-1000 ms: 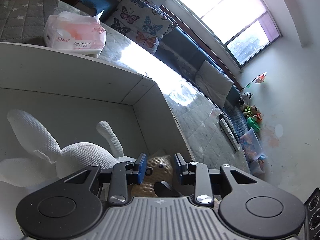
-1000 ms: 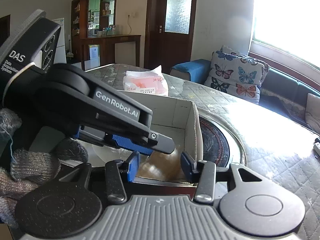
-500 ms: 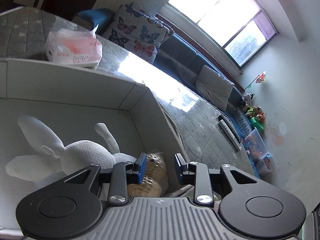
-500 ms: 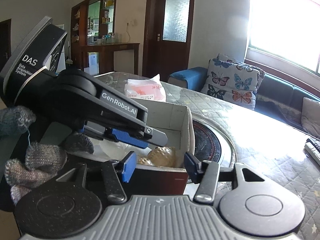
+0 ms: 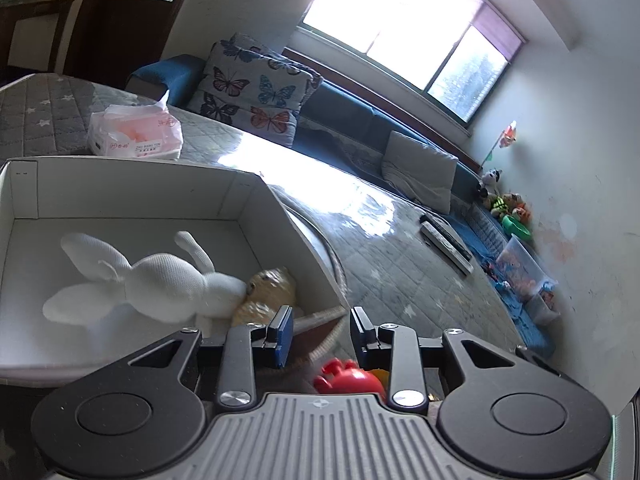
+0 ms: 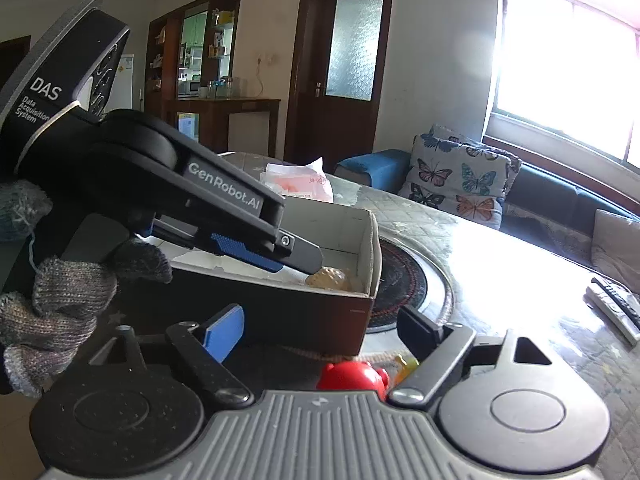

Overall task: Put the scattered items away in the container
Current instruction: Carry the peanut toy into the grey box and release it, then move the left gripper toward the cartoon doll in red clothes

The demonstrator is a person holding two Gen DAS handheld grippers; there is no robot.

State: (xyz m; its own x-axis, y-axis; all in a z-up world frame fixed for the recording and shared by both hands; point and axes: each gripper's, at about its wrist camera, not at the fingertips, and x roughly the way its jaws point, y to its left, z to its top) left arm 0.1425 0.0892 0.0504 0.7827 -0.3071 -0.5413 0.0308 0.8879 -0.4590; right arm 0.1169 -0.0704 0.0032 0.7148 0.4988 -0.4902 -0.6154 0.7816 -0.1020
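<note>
- The right tool (image 6: 320,326) is standing wide, with nothing between its pads. Its jaws have just been opening.
- Just under it, a red toy (image 6: 352,374) is lying on the worktop (image 6: 500,264), outside the box (image 6: 280,312). A small yellow bit (image 6: 404,362) is lying beside it.
- The left tool (image 5: 322,326) is standing a little open, and it is holding nothing. It is hanging over the near corner of the box (image 5: 132,184).
- From the right view, the left tool (image 6: 300,258) is pointing down into the box, and a gloved hand (image 6: 60,300) is holding it.
- Inside the box, a white bunny (image 5: 160,280) is lying flat. A tan toy (image 5: 268,292) is sitting in the corner, touching the bunny.
- So two toys are already lying in the box. The red toy (image 5: 348,380) is still waiting outside, so I think the tidying is not finished.
- A tissue pack (image 5: 134,136) is sitting behind the box. I am not sure it needs tidying.
- Changes since a second ago: both tools are sitting farther back from the box now. The left tool was over the tan toy, and now it is over the box edge.
- The red toy was hidden before, and now it is showing under both tools.
- The right tool was narrow before, and now it is wide.
</note>
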